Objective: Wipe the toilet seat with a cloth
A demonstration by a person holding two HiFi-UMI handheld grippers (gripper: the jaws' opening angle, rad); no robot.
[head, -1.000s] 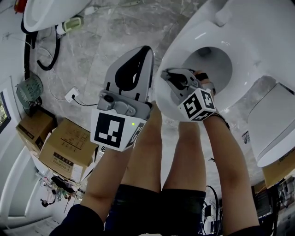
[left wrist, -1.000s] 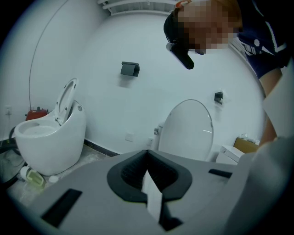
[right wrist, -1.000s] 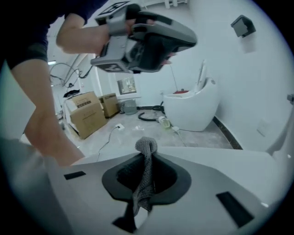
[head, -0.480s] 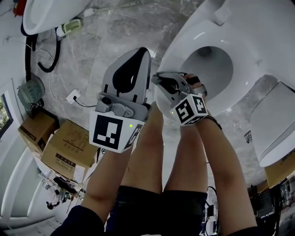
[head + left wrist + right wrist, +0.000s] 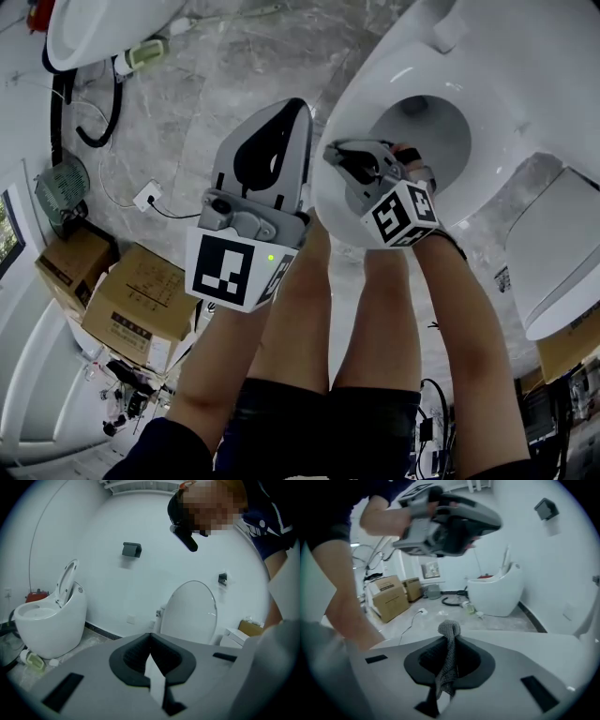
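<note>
Between the fingers of the right gripper [image 5: 449, 640], which are closed together, a grey knitted cloth [image 5: 448, 665] is pinched. A knob of it bulges just past the tips, and the rest trails back through the dark opening behind them. Seen from the head view, this gripper lies over the front left part of the white ceramic toilet seat [image 5: 497, 131], above the rim; that view does not show whether the cloth touches the seat.

The left gripper [image 5: 151, 639] also has its fingers pressed together, with nothing gripped and only a pale sliver showing along their seam. It is held up just to the left of the right gripper, beside the bowl and apart from the seat, over the grey marbled floor [image 5: 187, 84]. In the right gripper view it hangs overhead in the person's hand.

A raised white oval lid [image 5: 190, 613] stands against the white wall. Well apart on the floor sit a second rounded white toilet [image 5: 494, 595], brown cardboard boxes [image 5: 131, 300] and a black hose [image 5: 94, 127]. The person's bare legs [image 5: 300, 309] show below both grippers.
</note>
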